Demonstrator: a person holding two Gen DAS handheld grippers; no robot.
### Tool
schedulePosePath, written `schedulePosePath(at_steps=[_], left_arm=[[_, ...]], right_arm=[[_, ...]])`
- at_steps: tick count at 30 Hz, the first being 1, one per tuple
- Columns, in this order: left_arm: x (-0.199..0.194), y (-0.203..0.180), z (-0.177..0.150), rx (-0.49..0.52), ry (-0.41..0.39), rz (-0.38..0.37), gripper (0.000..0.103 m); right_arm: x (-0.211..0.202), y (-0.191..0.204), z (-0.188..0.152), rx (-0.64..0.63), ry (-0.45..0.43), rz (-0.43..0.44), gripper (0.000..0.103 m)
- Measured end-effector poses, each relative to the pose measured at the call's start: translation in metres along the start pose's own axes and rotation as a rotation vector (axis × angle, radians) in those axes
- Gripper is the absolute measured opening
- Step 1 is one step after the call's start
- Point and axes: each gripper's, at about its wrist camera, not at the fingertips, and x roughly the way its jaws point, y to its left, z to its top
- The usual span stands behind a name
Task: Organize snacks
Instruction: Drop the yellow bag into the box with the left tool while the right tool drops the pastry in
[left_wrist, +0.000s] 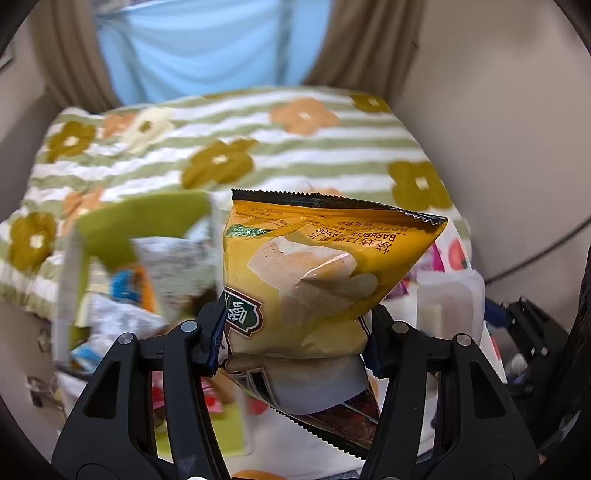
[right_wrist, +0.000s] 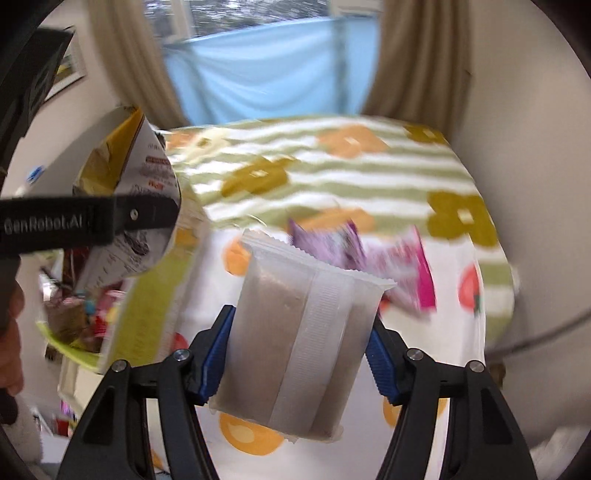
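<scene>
Seen from the left wrist, the left gripper (left_wrist: 295, 341) pinches a yellow barbecue chip bag (left_wrist: 325, 273) upside down, lifted above the green snack bin (left_wrist: 110, 236) on the flowered bedspread (left_wrist: 295, 147). From the right wrist, the right gripper (right_wrist: 301, 354) squeezes a frosted white packet (right_wrist: 295, 339) over the fruit-print cloth (right_wrist: 461, 266), purple and pink wrappers (right_wrist: 369, 254) lying just behind it.

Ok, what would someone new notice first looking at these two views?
Probably the yellow barbecue chip bag, clamped upside down in the left hand-held gripper and filling that view. Next, the frosted white snack packet pinched in the right hand-held gripper, above the fruit-print cloth, with purple-pink packets lying behind it.
</scene>
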Motion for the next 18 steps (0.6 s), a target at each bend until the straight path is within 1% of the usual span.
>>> schedulePosePath(at_steps=[2, 5, 9, 12, 15, 18], left_arm=[[-0.018, 0.018, -0.002, -0.030, -0.035, 0.031, 0.053], [-0.033, 0.044, -0.004, -0.073, -0.066, 0.060, 0.053], [-0.044, 0.084, -0.006, -0.119, -0.087, 0.100, 0.053], [-0.046, 0.116, -0.008, -0.143, -0.090, 0.111, 0.053], [-0.042, 0.150, -0.005, -0.163, -0.073, 0.102, 0.053], [-0.032, 0.180, -0.004, -0.168, -0.048, 0.089, 0.053]], right_arm=[[-0.008, 0.012, 0.015, -0.053, -0.028, 0.046, 0.061], [-0.010, 0.031, 0.034, -0.116, -0.059, 0.097, 0.061], [-0.008, 0.060, 0.055, -0.174, -0.067, 0.175, 0.061], [0.001, 0.082, 0.066, -0.193, -0.058, 0.224, 0.061], [0.014, 0.109, 0.074, -0.215, -0.050, 0.230, 0.061], [0.027, 0.129, 0.083, -0.203, -0.037, 0.240, 0.061]])
